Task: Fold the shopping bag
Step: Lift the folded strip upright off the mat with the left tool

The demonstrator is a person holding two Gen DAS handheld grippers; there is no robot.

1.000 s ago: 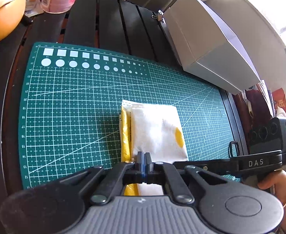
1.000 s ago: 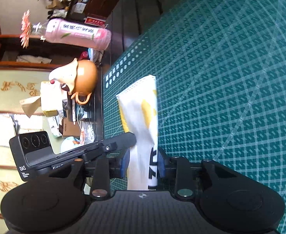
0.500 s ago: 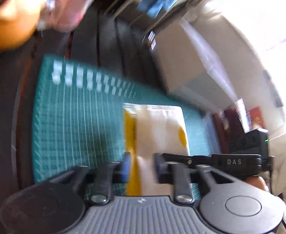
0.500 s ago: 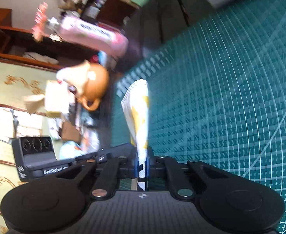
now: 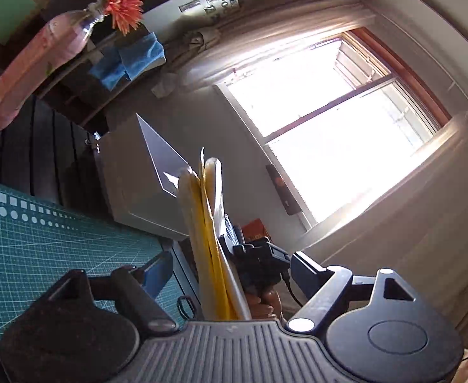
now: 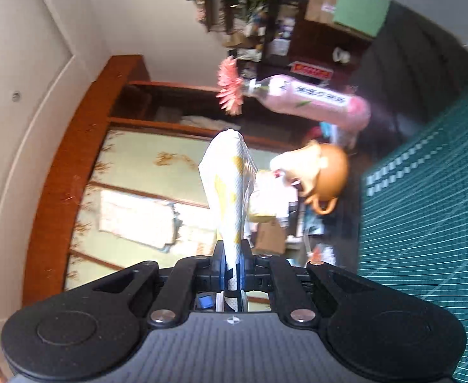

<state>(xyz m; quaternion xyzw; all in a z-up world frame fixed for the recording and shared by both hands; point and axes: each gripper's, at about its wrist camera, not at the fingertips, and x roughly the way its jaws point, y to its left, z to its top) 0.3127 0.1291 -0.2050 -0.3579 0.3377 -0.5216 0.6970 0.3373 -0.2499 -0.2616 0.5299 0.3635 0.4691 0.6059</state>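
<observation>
Lifted off mat, folded white-yellow bag (image 6: 230, 185)

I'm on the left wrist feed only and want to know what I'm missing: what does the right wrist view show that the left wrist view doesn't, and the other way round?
Only the right wrist view: the right gripper with its jaws shut on the folded bag, and the orange teapot.

Only the left wrist view: the left gripper, whose jaws have just been opening and stand wide, the bag between them but unpressed; the bright window and the grey box.

Both: the bag, the green cutting mat, and the pink bottle with its flower.
</observation>
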